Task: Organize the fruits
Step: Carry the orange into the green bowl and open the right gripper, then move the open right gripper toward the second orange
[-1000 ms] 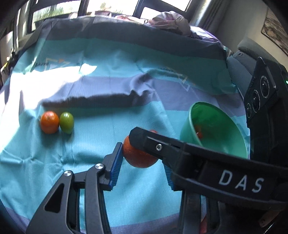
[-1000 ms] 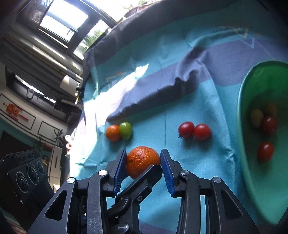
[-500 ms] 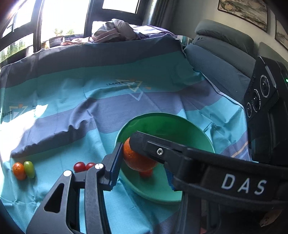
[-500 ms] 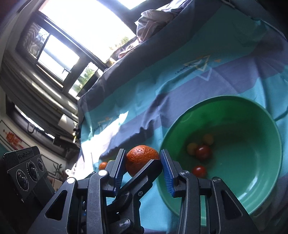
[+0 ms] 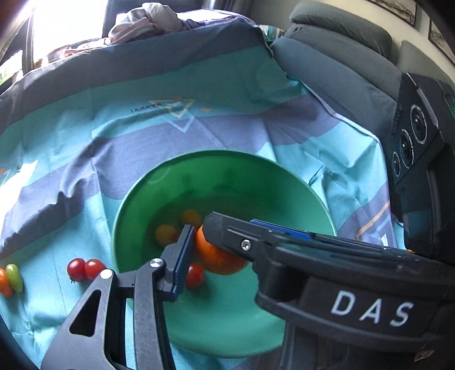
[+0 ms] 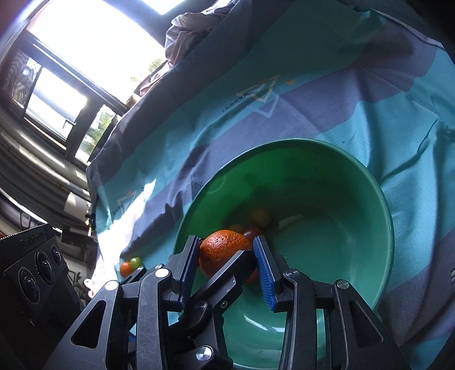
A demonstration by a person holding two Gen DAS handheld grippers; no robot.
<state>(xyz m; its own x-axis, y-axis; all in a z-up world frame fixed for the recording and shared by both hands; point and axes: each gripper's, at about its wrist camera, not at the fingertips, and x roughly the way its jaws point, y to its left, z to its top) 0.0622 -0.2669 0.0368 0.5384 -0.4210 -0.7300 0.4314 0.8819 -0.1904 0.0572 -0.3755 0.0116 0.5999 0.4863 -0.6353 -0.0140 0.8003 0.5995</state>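
Note:
An orange (image 5: 219,257) hangs over the inside of a green bowl (image 5: 216,155), and both grippers grip it at once. My left gripper (image 5: 219,250) is shut on it: its left blue pad presses the orange, while its other finger is hidden under the right gripper's black finger (image 5: 236,236). In the right wrist view the orange (image 6: 224,246) sits between the two blue pads of my right gripper (image 6: 227,252), shut on it above the bowl (image 6: 298,141). Small yellow tomatoes (image 5: 190,217) and a red one (image 5: 194,274) lie in the bowl.
Two red cherry tomatoes (image 5: 84,269) lie on the striped teal cloth (image 5: 142,119) left of the bowl. An orange and a green small fruit (image 5: 10,277) lie further left. A grey sofa (image 5: 341,57) stands right of the cloth, a clothes pile (image 5: 145,22) by the window.
Both grippers, still shut on the orange, have moved right across the cloth. The orange was over bare cloth near the loose tomatoes and now hangs over the bowl's inside.

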